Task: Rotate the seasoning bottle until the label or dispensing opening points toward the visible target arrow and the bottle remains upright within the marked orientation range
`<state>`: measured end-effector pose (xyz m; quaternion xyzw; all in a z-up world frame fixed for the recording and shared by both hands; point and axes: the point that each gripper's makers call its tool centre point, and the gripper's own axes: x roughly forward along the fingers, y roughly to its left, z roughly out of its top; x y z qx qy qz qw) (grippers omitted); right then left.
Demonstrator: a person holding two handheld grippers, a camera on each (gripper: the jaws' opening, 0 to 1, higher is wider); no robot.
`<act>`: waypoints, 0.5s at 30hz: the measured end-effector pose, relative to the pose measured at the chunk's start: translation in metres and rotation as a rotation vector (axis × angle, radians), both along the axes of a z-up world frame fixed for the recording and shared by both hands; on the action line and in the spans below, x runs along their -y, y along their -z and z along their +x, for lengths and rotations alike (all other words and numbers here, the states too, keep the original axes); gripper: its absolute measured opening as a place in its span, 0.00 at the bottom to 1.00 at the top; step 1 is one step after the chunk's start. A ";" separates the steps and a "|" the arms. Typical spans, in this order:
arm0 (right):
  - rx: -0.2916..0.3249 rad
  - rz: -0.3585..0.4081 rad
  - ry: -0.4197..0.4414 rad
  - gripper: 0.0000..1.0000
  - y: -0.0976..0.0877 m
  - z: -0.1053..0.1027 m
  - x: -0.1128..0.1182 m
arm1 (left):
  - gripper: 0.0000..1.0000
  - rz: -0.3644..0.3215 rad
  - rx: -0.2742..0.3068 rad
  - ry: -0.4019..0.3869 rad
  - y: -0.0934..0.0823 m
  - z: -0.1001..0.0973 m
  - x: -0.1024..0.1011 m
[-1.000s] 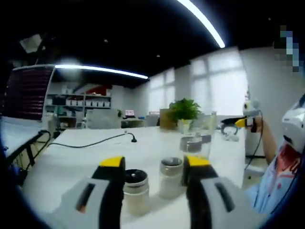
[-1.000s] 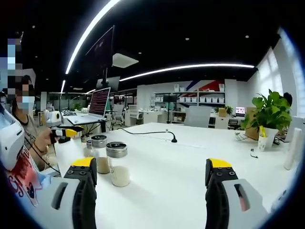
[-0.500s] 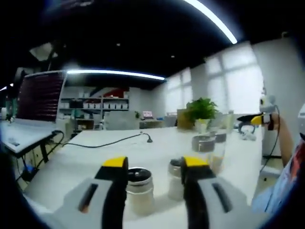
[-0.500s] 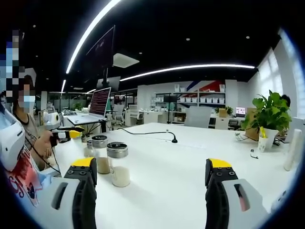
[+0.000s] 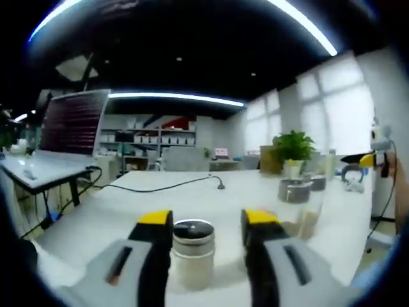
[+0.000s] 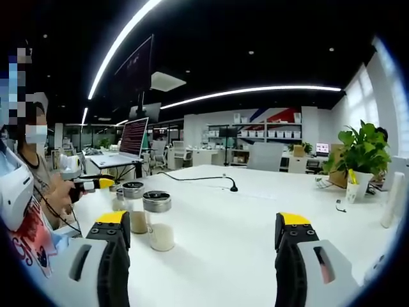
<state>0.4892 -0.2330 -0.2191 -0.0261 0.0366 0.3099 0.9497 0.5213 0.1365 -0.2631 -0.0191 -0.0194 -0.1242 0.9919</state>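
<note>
Long ceiling light strips (image 6: 243,91) and bright windows (image 5: 332,105) light the room evenly, leaving the ceiling dark and the white table (image 6: 217,224) pale with only faint, soft shadows. The left gripper view is soft and smeared throughout, with the jar (image 5: 193,251) between the jaws and the far shelves both blurred, while the right gripper view is sharper. Both pictures bend strongly toward their edges, curving the light strips into arcs, and the windows glare white.

Black cable (image 6: 198,178) on white table (image 6: 255,217); potted plant (image 6: 362,153) beyond.
</note>
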 end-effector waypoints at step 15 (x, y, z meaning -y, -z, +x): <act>0.009 -0.007 0.016 0.96 -0.001 0.000 0.002 | 0.42 -0.008 0.028 -0.071 0.006 0.013 -0.004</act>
